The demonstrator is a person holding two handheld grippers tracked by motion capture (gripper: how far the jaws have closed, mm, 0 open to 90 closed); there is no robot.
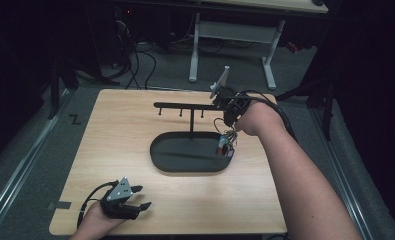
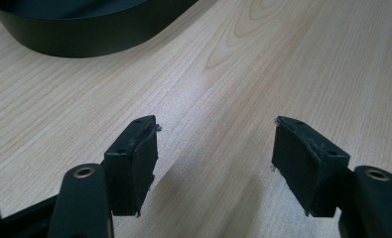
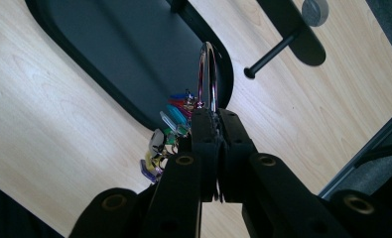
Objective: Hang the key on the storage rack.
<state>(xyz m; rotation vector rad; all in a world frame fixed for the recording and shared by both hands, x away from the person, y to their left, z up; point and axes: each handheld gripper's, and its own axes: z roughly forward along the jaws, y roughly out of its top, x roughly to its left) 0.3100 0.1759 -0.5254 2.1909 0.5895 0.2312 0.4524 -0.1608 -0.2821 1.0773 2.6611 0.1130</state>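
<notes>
A black stand has an oval base (image 1: 185, 159) and a horizontal bar (image 1: 180, 105) with small hooks under it. My right gripper (image 1: 225, 115) hovers by the bar's right end, above the base's right rim. It is shut on a metal key ring (image 3: 208, 74), and several coloured key tags (image 3: 171, 124) dangle below (image 1: 226, 144). In the right gripper view, one hook peg (image 3: 270, 54) sticks out just beyond the ring. My left gripper (image 1: 142, 197) rests low at the table's front left. Its jaws are open (image 2: 216, 144) over bare wood with nothing between them.
The light wooden table (image 1: 115, 140) carries the stand in its middle. The stand's base edge (image 2: 84, 34) lies ahead of my left gripper. Beyond the table are a grey floor, cables and a white desk frame (image 1: 232, 35).
</notes>
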